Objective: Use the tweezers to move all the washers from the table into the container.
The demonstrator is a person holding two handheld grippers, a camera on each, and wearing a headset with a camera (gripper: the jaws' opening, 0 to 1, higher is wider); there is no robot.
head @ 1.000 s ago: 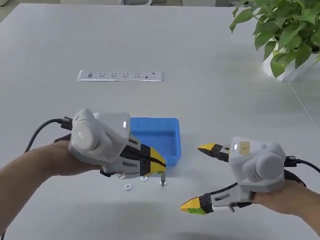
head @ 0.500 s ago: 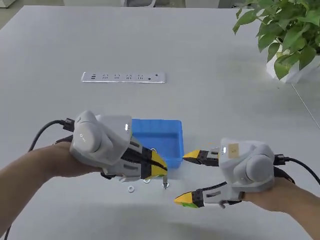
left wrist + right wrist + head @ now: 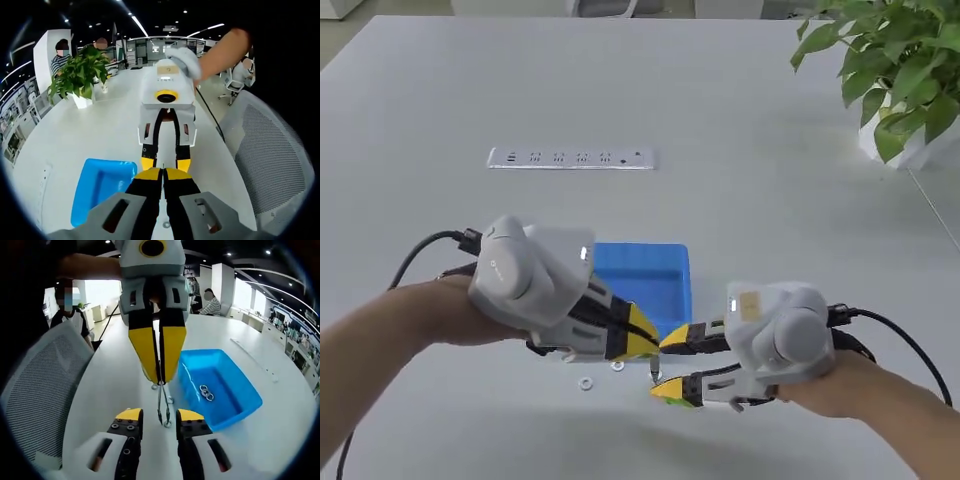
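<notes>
Head view: the left gripper (image 3: 642,340) clamps the tweezers (image 3: 653,368) just before the blue container (image 3: 665,262); two washers (image 3: 586,383) lie on the table (image 3: 770,150). Left gripper view: jaws pressed together. Right gripper view: the right gripper (image 3: 161,416) is spread wide around the tweezers' tips, more washers inside the container

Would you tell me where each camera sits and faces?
Head view: above, looking down at the grey table; both forearms, left claw and right claw show.
Left gripper view: on the left claw, facing the right claw head-on.
Right gripper view: on the right claw, facing the left claw and its thin metal tweezers.
Shared: both gripper views hold the blue rectangular plastic container.
</notes>
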